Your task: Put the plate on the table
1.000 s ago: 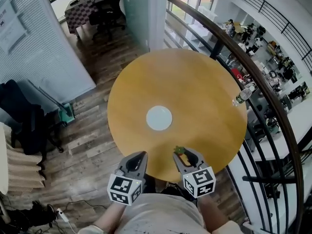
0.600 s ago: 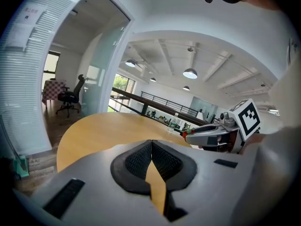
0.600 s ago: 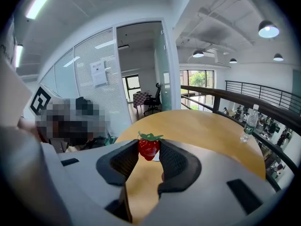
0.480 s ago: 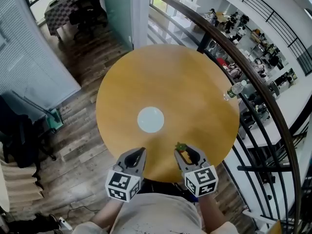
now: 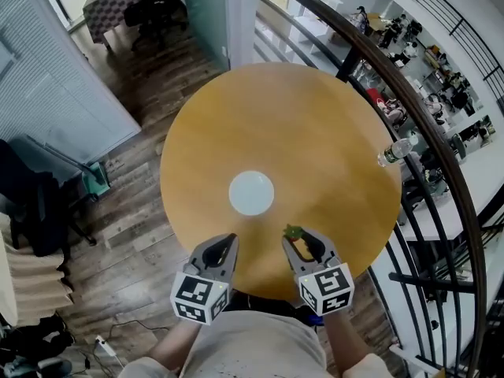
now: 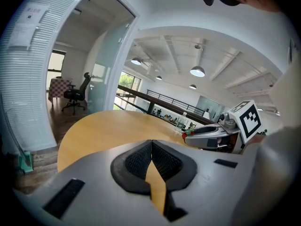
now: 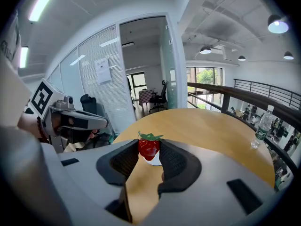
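A small white plate (image 5: 252, 193) lies near the middle of the round wooden table (image 5: 315, 124). My right gripper (image 5: 297, 240) hovers over the table's near edge, shut on a red strawberry (image 5: 293, 232) with green leaves. In the right gripper view the strawberry (image 7: 149, 148) sits pinched between the pads, with the plate (image 7: 154, 162) partly showing just beyond it. My left gripper (image 5: 224, 243) is alongside at the left, shut with nothing in it; in its own view the pads (image 6: 141, 157) meet at the tips.
A clear water bottle (image 5: 393, 152) stands at the table's far right edge, next to a dark railing (image 5: 429, 136) with a drop behind it. An office chair (image 5: 150, 10) and a glass partition lie beyond the table. Wood floor surrounds the table.
Both grippers have crept a little forward over the table's near edge toward the plate. The strawberry stays in the right gripper; the plate has not moved.
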